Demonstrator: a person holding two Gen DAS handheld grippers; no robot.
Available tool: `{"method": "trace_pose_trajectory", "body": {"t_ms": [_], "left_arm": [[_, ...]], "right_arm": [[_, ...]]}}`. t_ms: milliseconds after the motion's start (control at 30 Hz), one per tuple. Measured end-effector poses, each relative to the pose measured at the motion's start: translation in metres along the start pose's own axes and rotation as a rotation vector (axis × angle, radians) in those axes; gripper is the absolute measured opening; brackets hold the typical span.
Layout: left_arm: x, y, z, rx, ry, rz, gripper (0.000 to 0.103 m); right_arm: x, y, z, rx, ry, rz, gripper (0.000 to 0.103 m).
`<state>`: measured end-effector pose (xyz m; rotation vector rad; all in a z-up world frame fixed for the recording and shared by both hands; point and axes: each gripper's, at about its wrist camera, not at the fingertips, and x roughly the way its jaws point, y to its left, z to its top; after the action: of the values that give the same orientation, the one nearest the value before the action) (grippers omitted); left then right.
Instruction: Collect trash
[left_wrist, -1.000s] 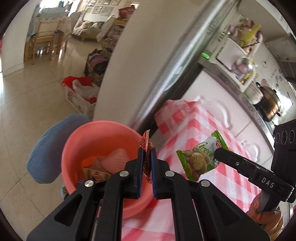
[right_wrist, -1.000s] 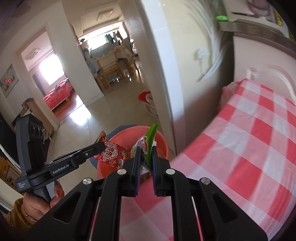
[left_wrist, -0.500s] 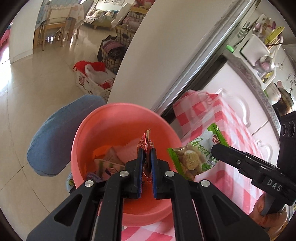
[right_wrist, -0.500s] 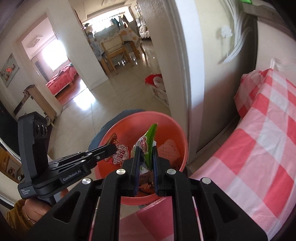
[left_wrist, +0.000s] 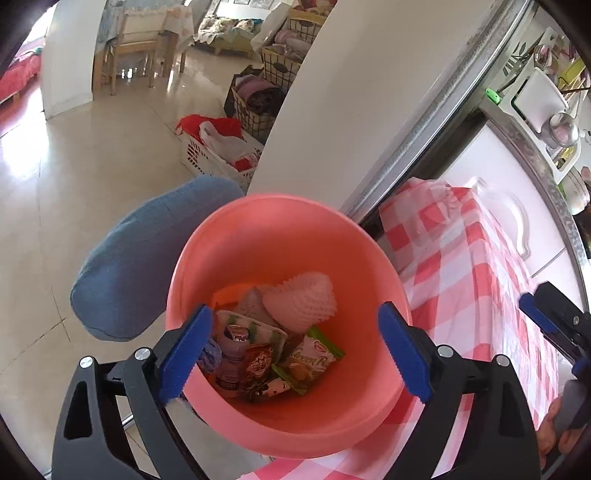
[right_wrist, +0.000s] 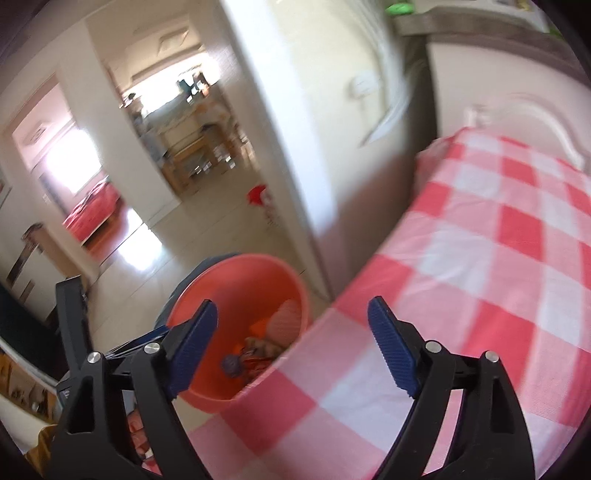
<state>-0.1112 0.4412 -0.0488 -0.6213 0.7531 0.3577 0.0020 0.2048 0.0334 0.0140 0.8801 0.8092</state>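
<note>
A pink plastic bin (left_wrist: 258, 236) stands on the floor beside the table. Inside it lie a red snack wrapper (left_wrist: 258, 363), a green biscuit wrapper (left_wrist: 312, 360), a white foam fruit net (left_wrist: 301, 302) and other trash. My left gripper (left_wrist: 295, 347) is open and empty, right above the bin. My right gripper (right_wrist: 291, 343) is open and empty over the table's edge, with the bin (right_wrist: 240, 288) below and to its left. It also shows at the right edge of the left wrist view (left_wrist: 554, 328).
A table with a red and white checked cloth (right_wrist: 480, 258) sits right of the bin. A blue cushioned stool (left_wrist: 140, 258) stands against the bin's left side. A white wall corner (left_wrist: 351, 92) rises behind the bin. Laundry baskets (left_wrist: 218, 155) stand on the tiled floor.
Both grippers opened and let go of their wrappers, which now lie in the bin. The left gripper moved over the bin; the right gripper pulled back over the table.
</note>
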Motion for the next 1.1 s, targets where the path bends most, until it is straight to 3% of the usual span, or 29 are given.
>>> {"method": "trace_pose_trajectory", "body": {"t_ms": [333,800,1100], "left_arm": [[-0.018,-0.050,0.000,0.133,-0.025,0.058,0.093],[-0.076,-0.176,-0.033,0.397,-0.106,-0.073,0.094],[-0.126,-0.255,-0.065,0.524,-0.171,-0.168,0.096]], "right_arm": [[-0.066,-0.047,-0.023,0.032,-0.112,-0.209,0.089],[-0.179,-0.077,-0.059,0.053,-0.234,-0.450,0.091],[-0.277,-0.084,-0.077,0.100,-0.379,-0.589,0.095]]}}
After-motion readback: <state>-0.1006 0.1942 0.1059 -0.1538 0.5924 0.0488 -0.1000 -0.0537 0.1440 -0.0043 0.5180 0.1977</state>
